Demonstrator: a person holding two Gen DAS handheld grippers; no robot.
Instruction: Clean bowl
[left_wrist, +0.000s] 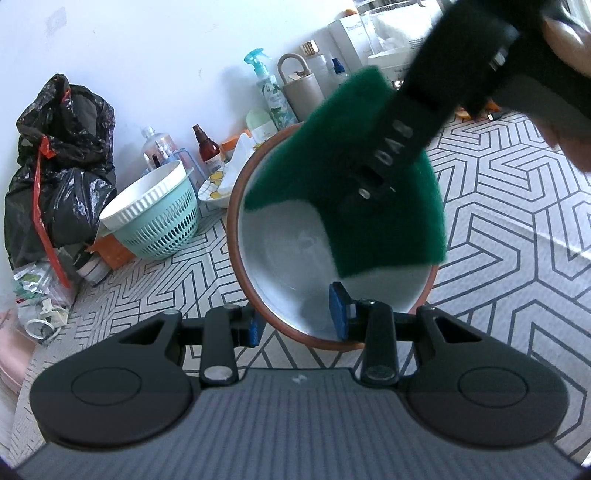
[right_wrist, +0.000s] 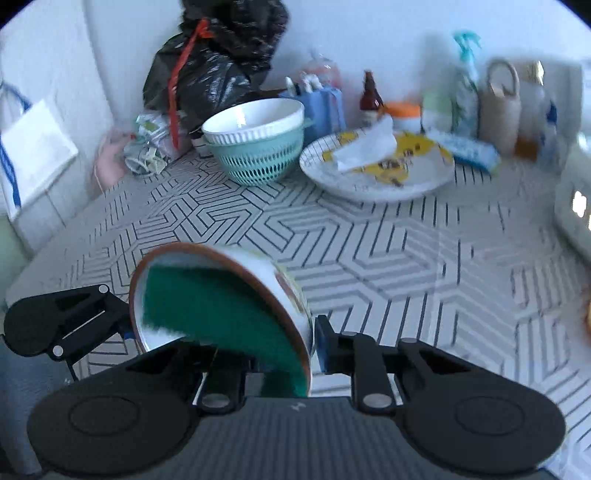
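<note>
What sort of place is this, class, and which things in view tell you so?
Probably a home kitchen counter or table. A patterned surface holds a colander basket, a used plate and a spray bottle, with a full black rubbish bag against the wall.

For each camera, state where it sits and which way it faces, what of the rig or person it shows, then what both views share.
Left wrist: sits on the left gripper, facing along its fingers into the tilted bowl; the right gripper's finger and the person's hand cross in at upper right.
Right wrist: sits on the right gripper, facing across the patterned table to the wall; the left gripper shows at left.
Shared: bowl, green scouring pad, teal colander.
</note>
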